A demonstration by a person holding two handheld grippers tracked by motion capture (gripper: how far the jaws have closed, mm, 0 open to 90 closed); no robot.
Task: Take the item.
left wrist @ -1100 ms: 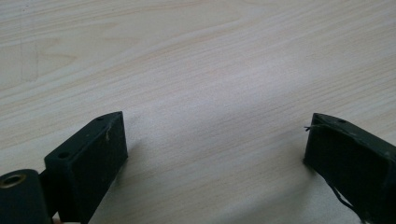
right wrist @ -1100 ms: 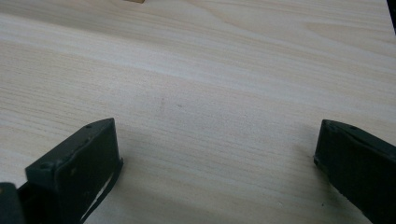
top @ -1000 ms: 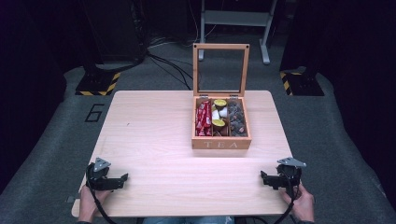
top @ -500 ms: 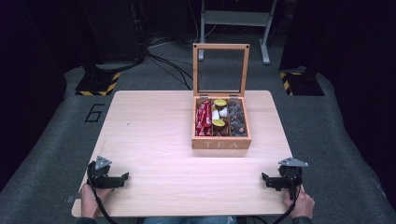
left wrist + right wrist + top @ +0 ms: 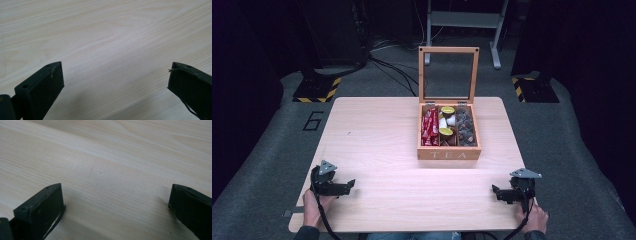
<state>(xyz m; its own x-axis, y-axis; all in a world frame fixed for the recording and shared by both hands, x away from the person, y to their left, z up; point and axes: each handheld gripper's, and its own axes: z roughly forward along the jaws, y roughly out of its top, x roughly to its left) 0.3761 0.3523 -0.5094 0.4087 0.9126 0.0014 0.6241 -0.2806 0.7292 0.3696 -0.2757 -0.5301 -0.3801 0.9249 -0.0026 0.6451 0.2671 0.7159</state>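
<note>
wooden tea box (image 5: 449, 150), lid up, far-centre right of table (image 5: 372, 140).
3 compartments: red sachets (image 5: 429, 128), yellow-topped cups (image 5: 446, 121), dark pieces (image 5: 465, 129). left tongs (image 5: 346, 186) and right tongs (image 5: 498, 193) at near corners, both wide apart, holding nothing.

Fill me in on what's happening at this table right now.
A person sits at the near edge of a wooden table with a gripper in each hand. The left gripper and right gripper rest near the front corners, both with jaws wide apart and holding nothing. Farther back stands a wooden tea box, lid upright and open, with red packets, yellow-topped pods and dark pieces in its compartments. Nothing is being handled.
</note>
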